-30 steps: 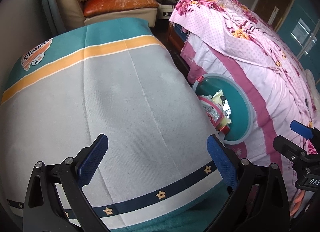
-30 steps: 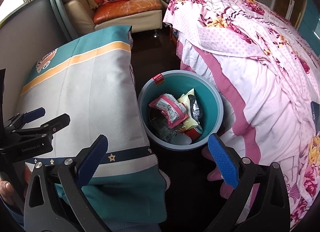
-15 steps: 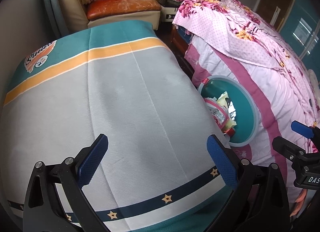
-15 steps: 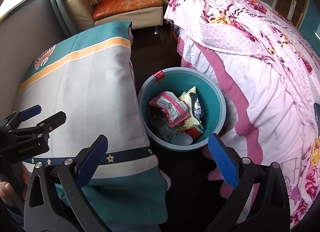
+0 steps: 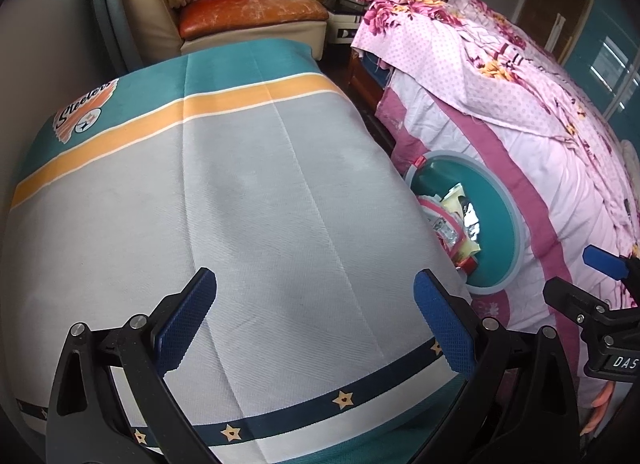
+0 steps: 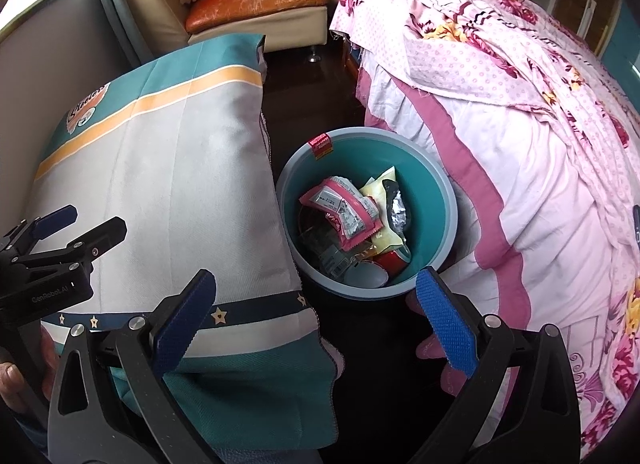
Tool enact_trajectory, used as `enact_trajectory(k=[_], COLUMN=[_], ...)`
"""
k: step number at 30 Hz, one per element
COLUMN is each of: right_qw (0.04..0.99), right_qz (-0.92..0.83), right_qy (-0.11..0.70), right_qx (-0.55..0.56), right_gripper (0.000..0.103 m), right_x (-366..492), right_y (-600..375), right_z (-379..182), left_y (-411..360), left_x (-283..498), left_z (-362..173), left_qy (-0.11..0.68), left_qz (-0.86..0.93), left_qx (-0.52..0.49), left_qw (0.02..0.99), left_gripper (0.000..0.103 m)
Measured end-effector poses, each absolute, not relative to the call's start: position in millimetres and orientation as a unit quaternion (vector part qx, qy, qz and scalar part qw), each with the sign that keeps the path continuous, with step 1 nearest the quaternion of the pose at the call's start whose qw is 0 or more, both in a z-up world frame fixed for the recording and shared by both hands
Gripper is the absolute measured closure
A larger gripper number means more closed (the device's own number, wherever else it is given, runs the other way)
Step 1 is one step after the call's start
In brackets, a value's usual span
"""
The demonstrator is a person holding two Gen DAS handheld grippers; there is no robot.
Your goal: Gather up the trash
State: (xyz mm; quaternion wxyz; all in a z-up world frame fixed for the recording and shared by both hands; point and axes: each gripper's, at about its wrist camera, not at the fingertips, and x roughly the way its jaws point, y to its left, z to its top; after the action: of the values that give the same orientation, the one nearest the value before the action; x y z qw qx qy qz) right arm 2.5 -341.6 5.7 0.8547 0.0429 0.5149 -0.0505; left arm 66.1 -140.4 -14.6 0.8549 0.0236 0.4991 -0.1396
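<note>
Hovering wide and empty, the right tool (image 6: 316,324) and left tool (image 5: 316,324) are risking nudging the wrapper-filled teal bin (image 6: 448,200) at frame centre, spilling collected trash.

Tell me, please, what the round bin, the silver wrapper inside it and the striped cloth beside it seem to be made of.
Round bin: probably plastic; smooth, evenly teal inside, with a moulded grey-blue rim.
Silver wrapper: likely metallised foil film; it is crinkled and glints brightly.
Striped cloth: woven textile with a matte finish; a fine diagonal weave and fold creases show in the left wrist view.
</note>
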Motion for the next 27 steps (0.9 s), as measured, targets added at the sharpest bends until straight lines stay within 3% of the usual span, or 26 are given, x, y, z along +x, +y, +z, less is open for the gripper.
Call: enact_trajectory(k=[27], right_qw=[0.851], right_qz=[-0.050], right_qy=[0.520], right_qx=[0.046], right_gripper=[0.007], right_x=[4.7], right_y=[-344.3], right_z=[-1.0], left_y=[-133.5], left_x=[70.1], left_z=[-19.6], left_qy=[0.501], left_qz=[-0.133], left_qx=[0.027], left_qw=[0.855], left_gripper=[0.004])
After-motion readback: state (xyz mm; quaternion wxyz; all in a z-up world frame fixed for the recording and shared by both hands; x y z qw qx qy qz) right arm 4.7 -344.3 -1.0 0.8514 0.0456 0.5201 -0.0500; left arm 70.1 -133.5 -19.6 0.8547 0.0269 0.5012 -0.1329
